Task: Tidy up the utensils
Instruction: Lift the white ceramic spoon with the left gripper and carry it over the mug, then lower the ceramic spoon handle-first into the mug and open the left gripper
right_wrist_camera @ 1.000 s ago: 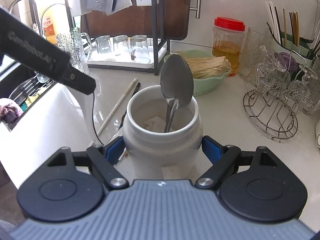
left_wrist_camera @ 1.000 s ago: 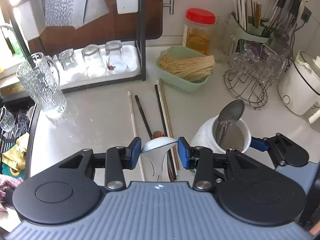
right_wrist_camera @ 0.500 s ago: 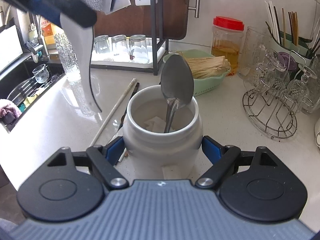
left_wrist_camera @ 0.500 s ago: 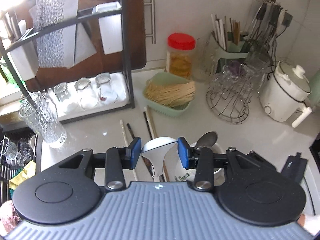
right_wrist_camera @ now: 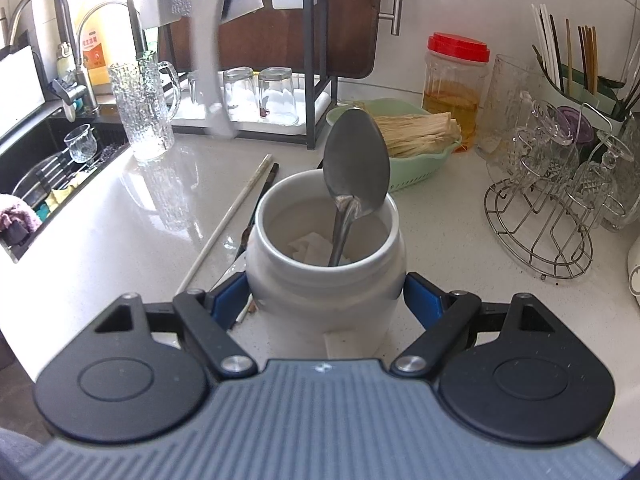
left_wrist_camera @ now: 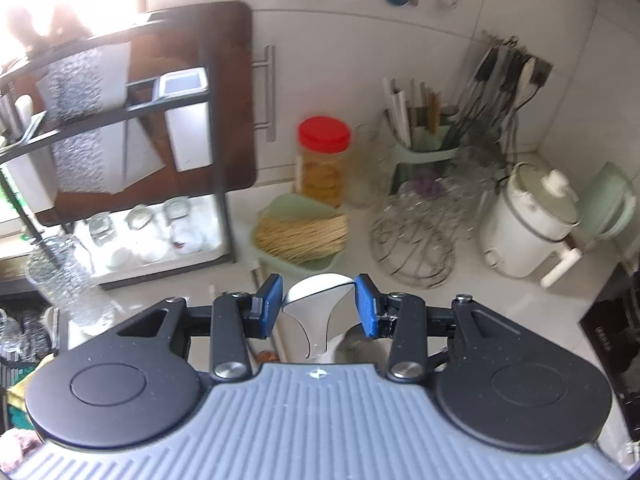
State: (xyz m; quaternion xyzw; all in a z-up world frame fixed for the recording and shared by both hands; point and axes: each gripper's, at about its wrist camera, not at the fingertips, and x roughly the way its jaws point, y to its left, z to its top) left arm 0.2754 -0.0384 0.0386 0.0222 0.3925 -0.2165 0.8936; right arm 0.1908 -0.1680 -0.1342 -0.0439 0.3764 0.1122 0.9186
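aloft, left claw [left_wrist_camera: 316, 306] pinches white spoon [left_wrist_camera: 314, 312], tilted downward.

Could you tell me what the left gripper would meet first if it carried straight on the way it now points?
Probably the green basket of straw-coloured sticks, just beyond the white spoon that the left gripper holds; depth is unclear.

I lifted the left gripper [left_wrist_camera: 316, 306] with the white ceramic soup spoon [left_wrist_camera: 316, 300] high above the counter.
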